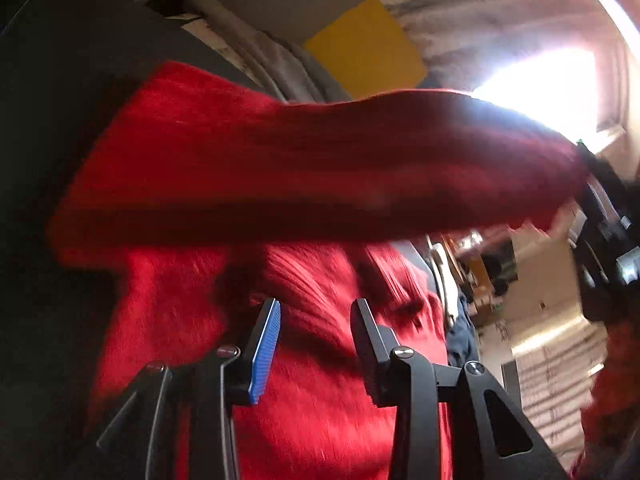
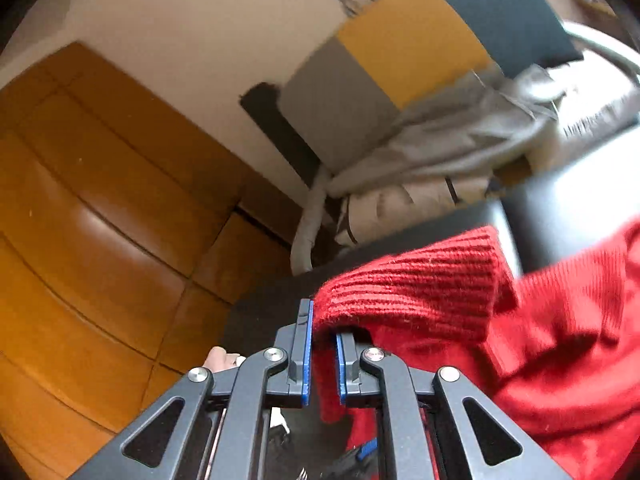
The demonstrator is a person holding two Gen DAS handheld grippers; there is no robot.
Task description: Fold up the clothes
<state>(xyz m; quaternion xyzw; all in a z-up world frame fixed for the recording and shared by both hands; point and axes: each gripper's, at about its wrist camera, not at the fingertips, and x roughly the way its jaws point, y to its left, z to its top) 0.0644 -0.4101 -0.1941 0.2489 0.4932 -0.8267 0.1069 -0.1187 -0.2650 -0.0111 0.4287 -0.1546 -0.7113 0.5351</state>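
A red knit sweater (image 1: pixel 312 160) fills the left wrist view, one part stretched across above and the body hanging below over a dark table (image 1: pixel 60 120). My left gripper (image 1: pixel 316 308) is open just in front of the red fabric, with nothing between its fingers. In the right wrist view my right gripper (image 2: pixel 324 320) is shut on the sweater's ribbed cuff (image 2: pixel 408 280), and the rest of the sweater (image 2: pixel 560 340) lies bunched to the right. The right gripper's black body shows at the far right of the left wrist view (image 1: pixel 604 240).
Grey and white clothes (image 2: pixel 440 152) are piled at the far edge of the dark table (image 2: pixel 580 184). Yellow, grey and black wall panels (image 2: pixel 412 36) stand behind them. A wooden floor (image 2: pixel 100 220) lies to the left. A bright window (image 1: pixel 552 88) glares at the right.
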